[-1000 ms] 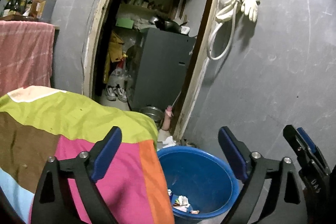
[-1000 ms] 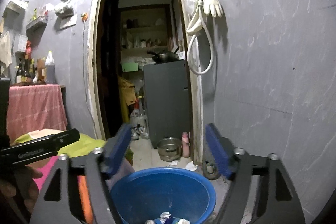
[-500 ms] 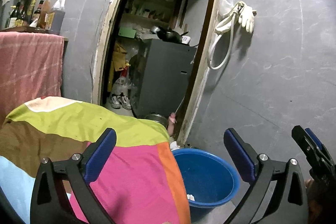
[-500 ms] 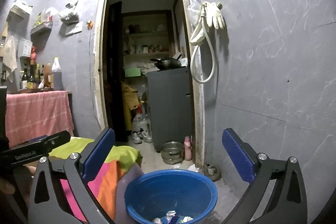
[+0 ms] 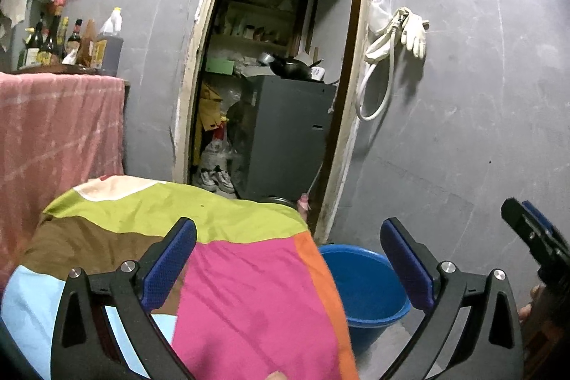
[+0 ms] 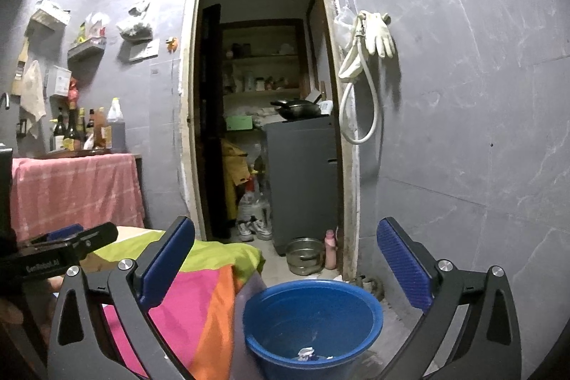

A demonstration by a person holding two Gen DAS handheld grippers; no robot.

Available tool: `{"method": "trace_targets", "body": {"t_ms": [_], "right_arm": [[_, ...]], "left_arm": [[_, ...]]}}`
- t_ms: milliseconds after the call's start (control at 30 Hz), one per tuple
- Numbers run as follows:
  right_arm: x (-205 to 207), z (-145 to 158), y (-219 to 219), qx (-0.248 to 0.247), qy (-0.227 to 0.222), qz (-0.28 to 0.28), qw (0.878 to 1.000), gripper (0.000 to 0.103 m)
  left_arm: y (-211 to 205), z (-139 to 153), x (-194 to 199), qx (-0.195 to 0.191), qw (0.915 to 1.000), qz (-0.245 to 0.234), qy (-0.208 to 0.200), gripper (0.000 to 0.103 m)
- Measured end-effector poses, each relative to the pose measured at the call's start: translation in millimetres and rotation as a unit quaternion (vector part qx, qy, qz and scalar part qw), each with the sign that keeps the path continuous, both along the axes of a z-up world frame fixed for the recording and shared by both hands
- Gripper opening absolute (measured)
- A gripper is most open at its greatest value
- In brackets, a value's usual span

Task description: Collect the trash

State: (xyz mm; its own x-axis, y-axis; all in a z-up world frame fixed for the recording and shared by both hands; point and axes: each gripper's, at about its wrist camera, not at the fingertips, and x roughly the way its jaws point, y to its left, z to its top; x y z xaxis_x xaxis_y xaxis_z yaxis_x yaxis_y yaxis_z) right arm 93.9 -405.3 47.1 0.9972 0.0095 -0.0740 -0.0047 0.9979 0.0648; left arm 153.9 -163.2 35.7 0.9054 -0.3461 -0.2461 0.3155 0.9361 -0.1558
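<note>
Both tongs stand with jaws spread wide and nothing between them: the left gripper (image 5: 288,259) hangs above the multicoloured cloth (image 5: 249,291), and the right gripper (image 6: 285,259) hangs above the blue basin (image 6: 313,319), which sits on the floor beside the cloth's edge, near the doorway (image 6: 263,95). Trash on view is confined to that basin: crumpled paper scraps (image 6: 305,352) lie at its bottom, against the near wall. Count of scraps: one clearly distinct white wad, with a smaller fragment or two beside it; an exact figure cannot be fixed from the right wrist view. From the left wrist view the basin's interior shows no contents, since the cloth hides its near part. No loose trash is identifiable on the cloth in either view. Assessment of handling: the paper is judged light, soft and compressible, not fragile and not slippery; a pinch across the middle of a wad should hold it, though too gentle a close could let it slip free. Counted otherwise: one basin, one cloth, two grippers.
</note>
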Motion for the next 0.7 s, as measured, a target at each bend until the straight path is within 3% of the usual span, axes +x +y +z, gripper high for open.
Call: {"method": "trace_targets", "body": {"t_ms": [167,700], "right_arm": [[-13,2,8,0.001,-0.002,0.001,1.000,0.103],[-52,-10,23,0.004,0.015,-0.015,1.000,0.103]], "left_arm": [[10,-3,-14,0.003,0.9999,0.004,-0.012,0.101],[24,-21,-59,0.035,0.9989,0.031,0.010,0.101]]}}
